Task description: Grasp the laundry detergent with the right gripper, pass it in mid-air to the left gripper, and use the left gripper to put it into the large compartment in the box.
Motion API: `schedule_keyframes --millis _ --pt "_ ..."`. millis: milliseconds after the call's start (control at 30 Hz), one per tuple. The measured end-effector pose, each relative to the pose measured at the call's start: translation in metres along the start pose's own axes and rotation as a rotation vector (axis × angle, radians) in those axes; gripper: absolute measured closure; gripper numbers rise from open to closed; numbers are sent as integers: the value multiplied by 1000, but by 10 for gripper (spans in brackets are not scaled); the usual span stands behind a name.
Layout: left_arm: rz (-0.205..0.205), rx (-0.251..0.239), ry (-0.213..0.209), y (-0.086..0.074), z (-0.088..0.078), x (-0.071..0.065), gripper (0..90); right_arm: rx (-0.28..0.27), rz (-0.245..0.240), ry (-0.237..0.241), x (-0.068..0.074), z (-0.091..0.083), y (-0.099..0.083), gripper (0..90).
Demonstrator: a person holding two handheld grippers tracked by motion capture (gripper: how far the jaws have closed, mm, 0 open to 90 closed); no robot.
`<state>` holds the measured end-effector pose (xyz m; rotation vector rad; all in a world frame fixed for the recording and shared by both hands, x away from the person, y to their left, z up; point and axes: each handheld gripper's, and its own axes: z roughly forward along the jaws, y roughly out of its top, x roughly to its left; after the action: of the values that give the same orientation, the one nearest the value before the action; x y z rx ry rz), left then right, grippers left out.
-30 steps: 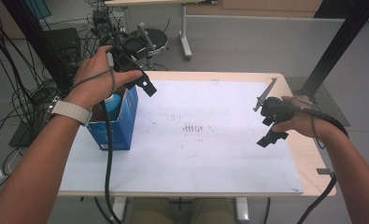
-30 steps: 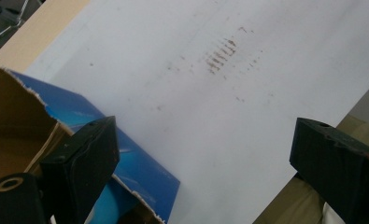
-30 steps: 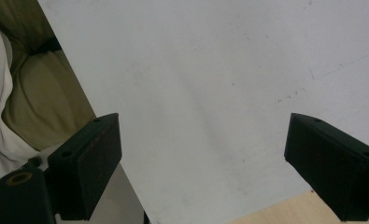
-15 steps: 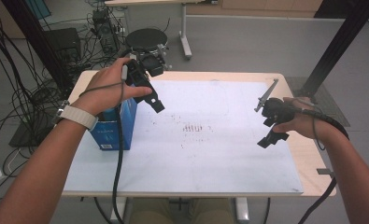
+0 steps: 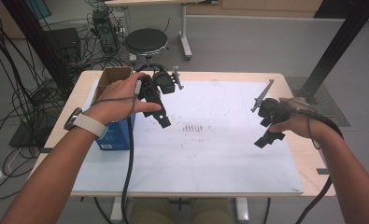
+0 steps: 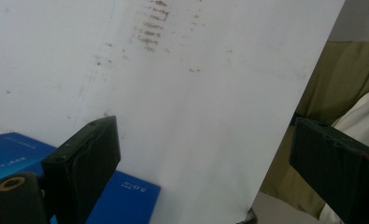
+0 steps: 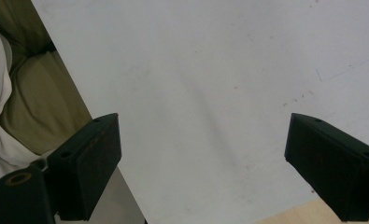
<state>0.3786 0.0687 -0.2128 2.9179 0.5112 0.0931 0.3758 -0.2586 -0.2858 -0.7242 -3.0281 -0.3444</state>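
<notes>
My left gripper (image 5: 163,122), jaws wide and empty, has swung off the blue box (image 5: 117,135) toward the white sheet (image 5: 219,154), so nothing is picked yet

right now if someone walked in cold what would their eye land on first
Probably the two black grippers held over the white sheet that covers the table: the left gripper near the far-left part, the right gripper near the right edge, both with fingers spread and nothing between them. Next comes the blue box at the table's left edge, open at the top, just beside the left hand.
</notes>
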Motion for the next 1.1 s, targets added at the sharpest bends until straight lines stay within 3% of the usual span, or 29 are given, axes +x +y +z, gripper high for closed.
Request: schedule_keyframes --millis 367,600,1100 --pt "55 -3 -10 6 16 -16 94 -9 2 -4 -1 -2 -1 106" --pt "49 -2 -17 7 24 -16 95 -16 8 3 -1 1 -5 105" --pt "39 -5 -15 4 26 -16 97 -12 -5 4 0 2 -3 105"
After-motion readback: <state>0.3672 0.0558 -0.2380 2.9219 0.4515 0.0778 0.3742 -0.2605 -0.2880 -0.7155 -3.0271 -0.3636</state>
